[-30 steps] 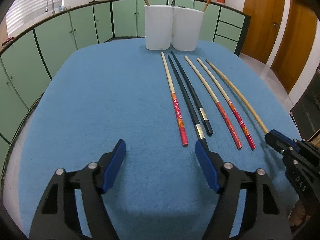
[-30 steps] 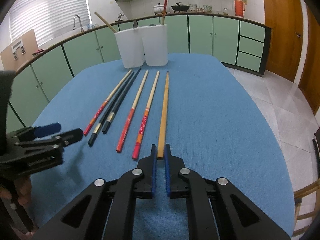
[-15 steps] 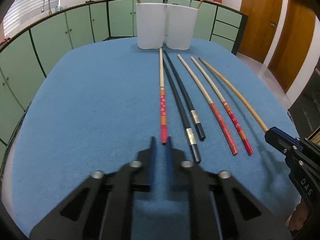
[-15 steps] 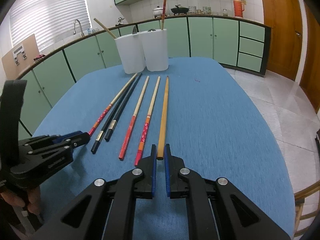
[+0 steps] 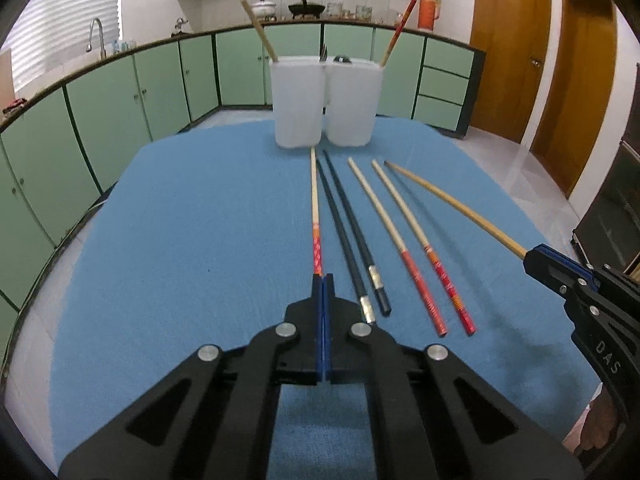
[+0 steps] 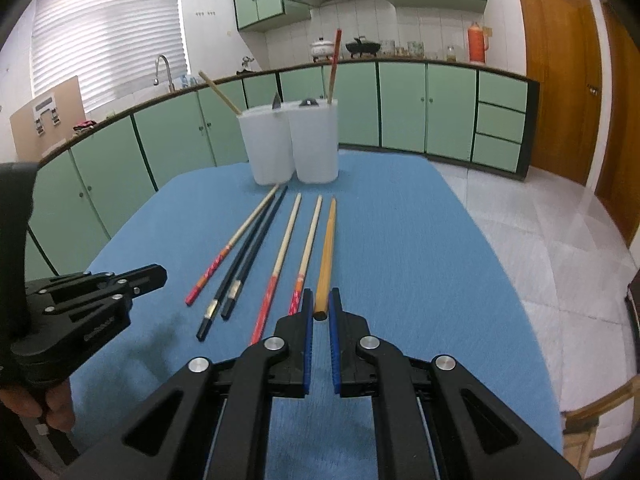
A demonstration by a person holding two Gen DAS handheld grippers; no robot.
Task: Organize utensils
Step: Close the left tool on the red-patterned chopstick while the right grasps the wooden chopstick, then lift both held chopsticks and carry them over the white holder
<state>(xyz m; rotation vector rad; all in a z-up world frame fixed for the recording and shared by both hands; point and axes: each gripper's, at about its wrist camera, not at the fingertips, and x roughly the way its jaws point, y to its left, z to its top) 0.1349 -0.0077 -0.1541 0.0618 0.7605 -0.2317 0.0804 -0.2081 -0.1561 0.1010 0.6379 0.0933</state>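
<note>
Currently, the left gripper (image 5: pixel 323 278) is seen closed, its blue pads pressed together over the red patterned end of the leftmost chopstick (image 5: pixel 315 208); in the right wrist view that chopstick's red end (image 6: pixel 208 274) appears beside the left gripper (image 6: pixel 154 276), and contact cannot be confirmed there. The right gripper (image 6: pixel 320 300) is clamped on the thick end of a plain bamboo chopstick (image 6: pixel 327 248), which is held between its blue pads.

Six chopsticks are counted on the blue tablecloth (image 5: pixel 192 240), laid side by side and pointing toward the containers: one with a red patterned end at the left, two black ones (image 5: pixel 348 236) with metallic bands lying close together, two more with red ends (image 5: pixel 404 236), and the bamboo one at the right.

Two white translucent containers (image 5: pixel 298 104) stand touching each other at the far edge of the cloth. One bamboo stick (image 5: pixel 260 34) leans out of the left container and one red-ended stick (image 5: pixel 398 30) out of the right; dark utensil tips show at the rims, too small to identify.

The letters "DAS" (image 5: pixel 608 358) are read on the right gripper's body in the left wrist view. Lettering on the left gripper's body in the right wrist view is too blurred to read.
</note>
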